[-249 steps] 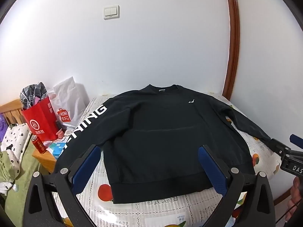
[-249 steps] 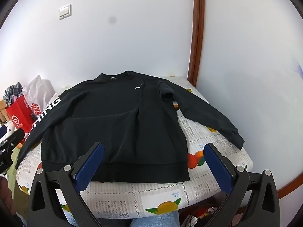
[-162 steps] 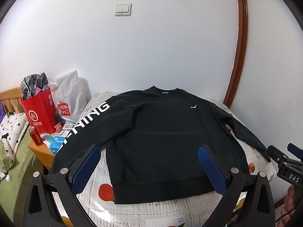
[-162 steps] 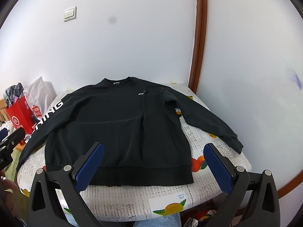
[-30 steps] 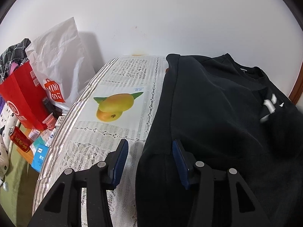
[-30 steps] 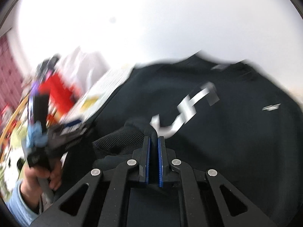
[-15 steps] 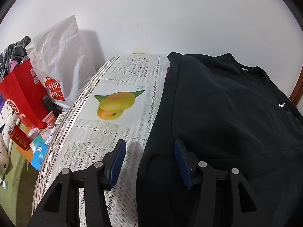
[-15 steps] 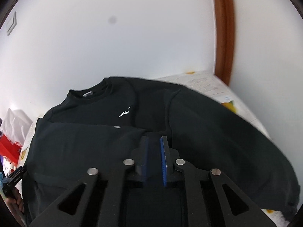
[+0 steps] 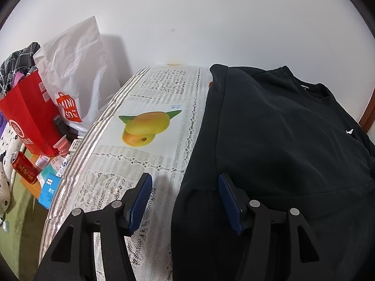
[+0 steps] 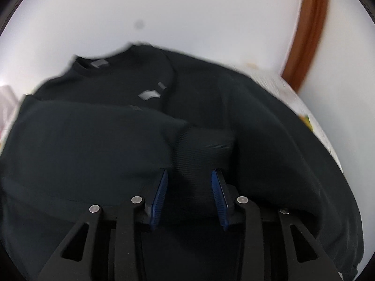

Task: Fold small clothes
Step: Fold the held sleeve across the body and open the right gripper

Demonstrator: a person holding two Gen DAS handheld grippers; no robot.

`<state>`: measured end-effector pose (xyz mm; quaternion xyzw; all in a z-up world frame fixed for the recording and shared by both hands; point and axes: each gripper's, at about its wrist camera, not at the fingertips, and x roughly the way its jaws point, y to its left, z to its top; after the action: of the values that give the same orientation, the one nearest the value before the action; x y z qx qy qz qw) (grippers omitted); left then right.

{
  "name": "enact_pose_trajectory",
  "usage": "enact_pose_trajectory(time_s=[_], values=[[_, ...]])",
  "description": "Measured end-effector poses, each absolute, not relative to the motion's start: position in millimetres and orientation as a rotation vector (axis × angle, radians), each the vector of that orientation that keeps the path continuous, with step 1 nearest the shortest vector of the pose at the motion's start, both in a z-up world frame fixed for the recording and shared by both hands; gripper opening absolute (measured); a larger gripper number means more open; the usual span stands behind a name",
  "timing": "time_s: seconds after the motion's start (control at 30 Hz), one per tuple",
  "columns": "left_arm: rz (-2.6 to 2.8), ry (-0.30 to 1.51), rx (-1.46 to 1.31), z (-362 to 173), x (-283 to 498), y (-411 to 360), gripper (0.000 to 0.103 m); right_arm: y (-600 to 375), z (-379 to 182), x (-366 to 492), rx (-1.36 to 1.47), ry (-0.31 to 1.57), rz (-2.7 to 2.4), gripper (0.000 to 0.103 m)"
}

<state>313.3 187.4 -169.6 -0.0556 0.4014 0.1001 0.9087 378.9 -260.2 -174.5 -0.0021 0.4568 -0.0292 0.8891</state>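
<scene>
The black long-sleeved cotton sweatshirt point(image 9: 281, 145) lies flat on the table under a white lace cloth with a mango print point(image 9: 150, 126), its left sleeve already folded across the chest. Taking the sweatshirt as the landmark and going left to right: beyond its left edge, past the table's rim, stand a red paper bag point(image 9: 30, 114) and a white crumpled shopping bag point(image 9: 77, 75). The left gripper point(image 9: 185, 195) hovers at the sweatshirt's left folded edge, jaws apart and holding nothing, one finger over the cloth, the other over the black fabric. If it closes here it may, I judge, pinch the lace cloth together with the fold and drag both. Farther right, the right gripper point(image 10: 189, 194) sits over the sweatshirt's middle, jaws parted, with the ribbed sleeve cuff point(image 10: 206, 138) lying just ahead between them, seemingly ungripped. The view is blurred, so contact is unclear. A quick withdrawal could snag the cuff and undo the fold; the right sleeve is not yet folded.
</scene>
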Motion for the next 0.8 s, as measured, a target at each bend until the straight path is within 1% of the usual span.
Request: enact_pose_trajectory(time_s=[0.1, 0.2, 0.27, 0.33, 0.4, 0.43, 0.57, 0.67, 0.8], values=[[0.206, 0.829, -0.113, -170, 313, 187, 0.057, -253, -163, 368, -0.048, 0.934, -0.083, 0.037], [0.203, 0.832, -0.112, -170, 312, 188, 0.057, -247, -144, 348, -0.07, 0.882, -0.033, 0.042], [0.202, 0.837, -0.107, -170, 311, 187, 0.057, -253, -134, 330, -0.089, 0.853, -0.043, 0.049], [0.205, 0.84, -0.089, -170, 310, 185, 0.057, -270, -123, 306, -0.1, 0.819, -0.103, 0.065], [0.211, 0.84, -0.068, -170, 310, 180, 0.058, -291, -120, 288, -0.122, 0.793, -0.17, 0.074], [0.213, 0.838, -0.056, -170, 310, 179, 0.058, -304, -121, 278, -0.14, 0.796, -0.214, 0.076], [0.215, 0.838, -0.025, -168, 308, 173, 0.062, -341, -132, 254, -0.151, 0.852, -0.307, 0.076], [0.198, 0.848, -0.019, -166, 305, 170, 0.065, -363, -139, 238, -0.098, 0.857, -0.344, 0.076], [0.13, 0.884, -0.032, -160, 297, 160, 0.065, -376, -140, 235, -0.11, 0.848, -0.356, 0.076]])
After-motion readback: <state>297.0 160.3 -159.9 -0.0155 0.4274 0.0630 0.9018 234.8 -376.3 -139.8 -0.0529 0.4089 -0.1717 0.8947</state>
